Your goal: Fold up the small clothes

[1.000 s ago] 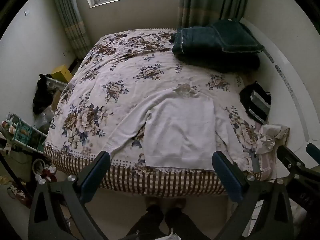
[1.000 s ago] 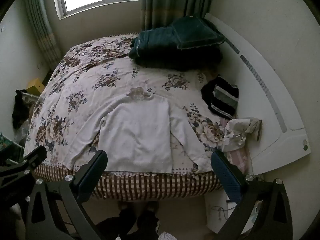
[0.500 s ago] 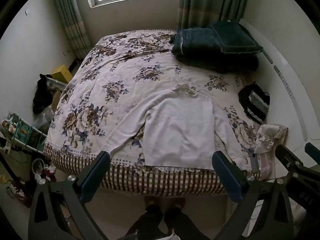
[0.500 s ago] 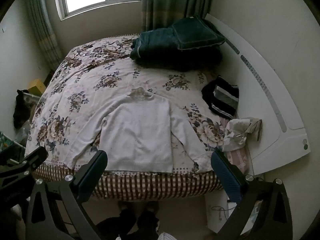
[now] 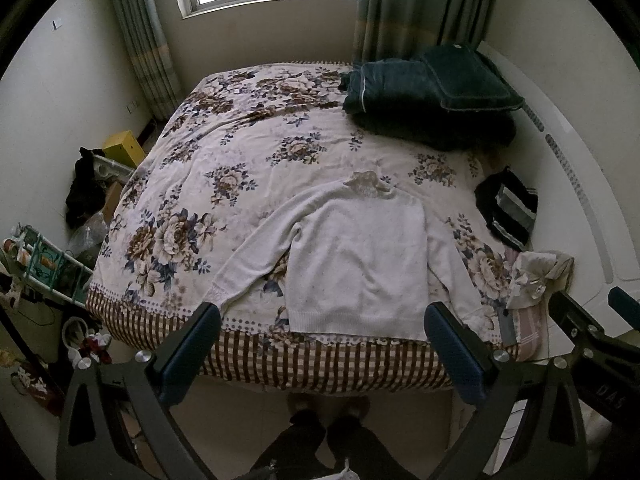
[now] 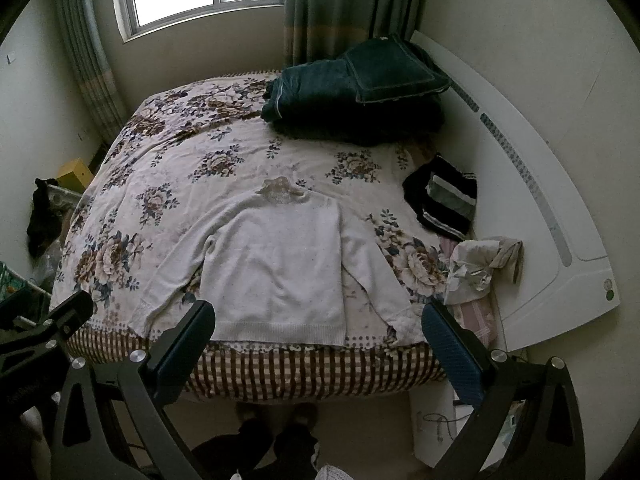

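Observation:
A white long-sleeved sweater lies flat on the floral bedspread, hem at the near bed edge, both sleeves spread out. It also shows in the right wrist view. My left gripper is open and empty, held high above the near bed edge. My right gripper is open and empty at the same height. Each gripper sees the other at its frame's side, the right gripper and the left gripper.
A dark green folded quilt and pillow lie at the far right of the bed. A black striped garment and a crumpled pale garment lie by the white headboard. Clutter stands on the floor at left.
Both views have shifted slightly; the bed and sweater sit a little lower in frame. The sweater itself has not moved.

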The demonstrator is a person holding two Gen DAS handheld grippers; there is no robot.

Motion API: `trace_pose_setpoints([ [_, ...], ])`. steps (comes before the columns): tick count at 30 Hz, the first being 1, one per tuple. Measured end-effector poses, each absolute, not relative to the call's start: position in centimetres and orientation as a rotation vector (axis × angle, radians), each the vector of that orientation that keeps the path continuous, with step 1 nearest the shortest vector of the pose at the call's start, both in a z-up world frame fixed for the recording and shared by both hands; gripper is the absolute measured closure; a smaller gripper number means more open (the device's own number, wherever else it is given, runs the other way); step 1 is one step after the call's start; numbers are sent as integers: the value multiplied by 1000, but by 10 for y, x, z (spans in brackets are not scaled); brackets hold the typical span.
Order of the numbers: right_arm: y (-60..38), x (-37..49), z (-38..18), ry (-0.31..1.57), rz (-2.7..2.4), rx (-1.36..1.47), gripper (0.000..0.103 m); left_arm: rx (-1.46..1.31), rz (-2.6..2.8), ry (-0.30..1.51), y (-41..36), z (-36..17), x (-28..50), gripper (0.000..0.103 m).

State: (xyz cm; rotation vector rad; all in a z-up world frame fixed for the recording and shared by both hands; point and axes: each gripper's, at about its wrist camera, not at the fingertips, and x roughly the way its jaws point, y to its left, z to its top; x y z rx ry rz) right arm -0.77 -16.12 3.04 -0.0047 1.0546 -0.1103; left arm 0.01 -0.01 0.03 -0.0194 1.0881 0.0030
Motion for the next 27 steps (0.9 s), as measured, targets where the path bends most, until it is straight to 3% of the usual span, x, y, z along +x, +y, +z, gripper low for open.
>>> trace_pose_setpoints([
  [27,-157,-10,43,1045,-108,-5,0,-23,-2,1075,0,1,0,0],
])
